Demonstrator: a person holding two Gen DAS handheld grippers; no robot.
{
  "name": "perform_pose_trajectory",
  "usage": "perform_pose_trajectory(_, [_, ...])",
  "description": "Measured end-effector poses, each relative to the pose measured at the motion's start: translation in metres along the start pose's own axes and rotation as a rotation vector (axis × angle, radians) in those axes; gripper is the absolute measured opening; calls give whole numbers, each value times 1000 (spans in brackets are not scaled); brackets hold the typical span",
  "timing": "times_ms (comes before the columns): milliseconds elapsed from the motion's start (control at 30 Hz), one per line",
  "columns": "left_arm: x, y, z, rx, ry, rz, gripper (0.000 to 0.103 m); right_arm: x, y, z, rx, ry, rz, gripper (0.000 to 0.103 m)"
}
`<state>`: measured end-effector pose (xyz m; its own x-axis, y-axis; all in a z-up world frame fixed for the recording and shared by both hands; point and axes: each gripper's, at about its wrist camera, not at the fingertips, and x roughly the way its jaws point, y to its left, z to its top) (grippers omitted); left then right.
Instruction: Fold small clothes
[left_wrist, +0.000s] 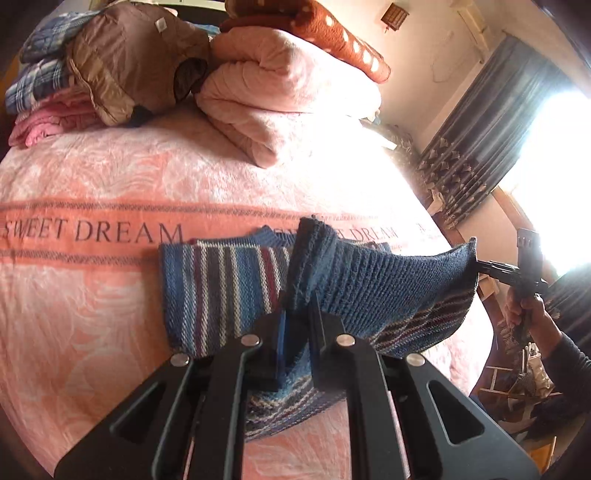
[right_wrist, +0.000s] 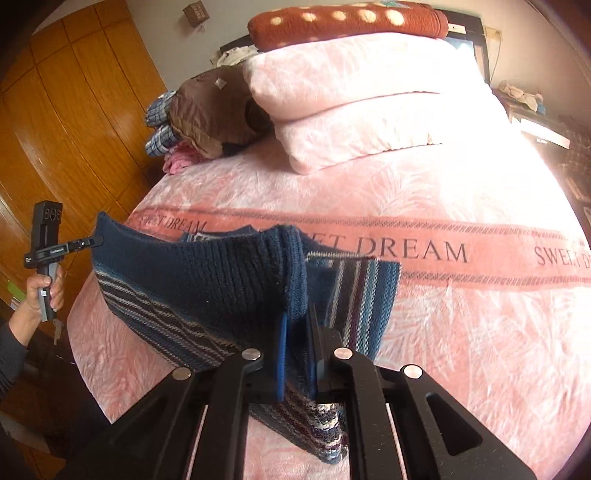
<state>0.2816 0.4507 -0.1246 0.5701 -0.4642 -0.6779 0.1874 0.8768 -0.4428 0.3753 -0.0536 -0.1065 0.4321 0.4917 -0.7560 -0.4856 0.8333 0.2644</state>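
Observation:
A small knit sweater (left_wrist: 221, 288) with blue, maroon and white stripes and a dark blue ribbed hem lies on the pink bedspread (left_wrist: 92, 184). My left gripper (left_wrist: 297, 310) is shut on one end of the ribbed hem, lifted off the bed. At the far right, my right gripper (left_wrist: 476, 264) pinches the hem's other corner, so the hem stretches between them. In the right wrist view, the right gripper (right_wrist: 298, 325) is shut on the sweater (right_wrist: 207, 273), and the left gripper (right_wrist: 98, 240), held by a hand (right_wrist: 40, 291), grips the far corner.
A folded pink quilt (left_wrist: 280, 96) with a red dotted blanket (left_wrist: 325, 26) on top sits at the bed's head. A brown jacket (left_wrist: 129, 62) lies on plaid and pink clothes (left_wrist: 44, 81). A curtain (left_wrist: 491, 133) hangs right; a wooden wardrobe (right_wrist: 74, 129) stands left.

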Motion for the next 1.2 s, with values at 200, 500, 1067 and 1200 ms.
perform_pose_trajectory(200, [28,7,53,2,8,38,8,28,-15,46,20,-12,-44,8])
perform_pose_trajectory(500, [111,54,93,-114,108,105,8,104,-54,83,84,105,-92,8])
perform_pose_trajectory(1067, [188,114,99,-315,207,140,7,194,-86,81,163,250,-160,8])
perform_pose_trajectory(1200, [182,116,110,-320,183,143,7,193,-90,92,171,220,-165,8])
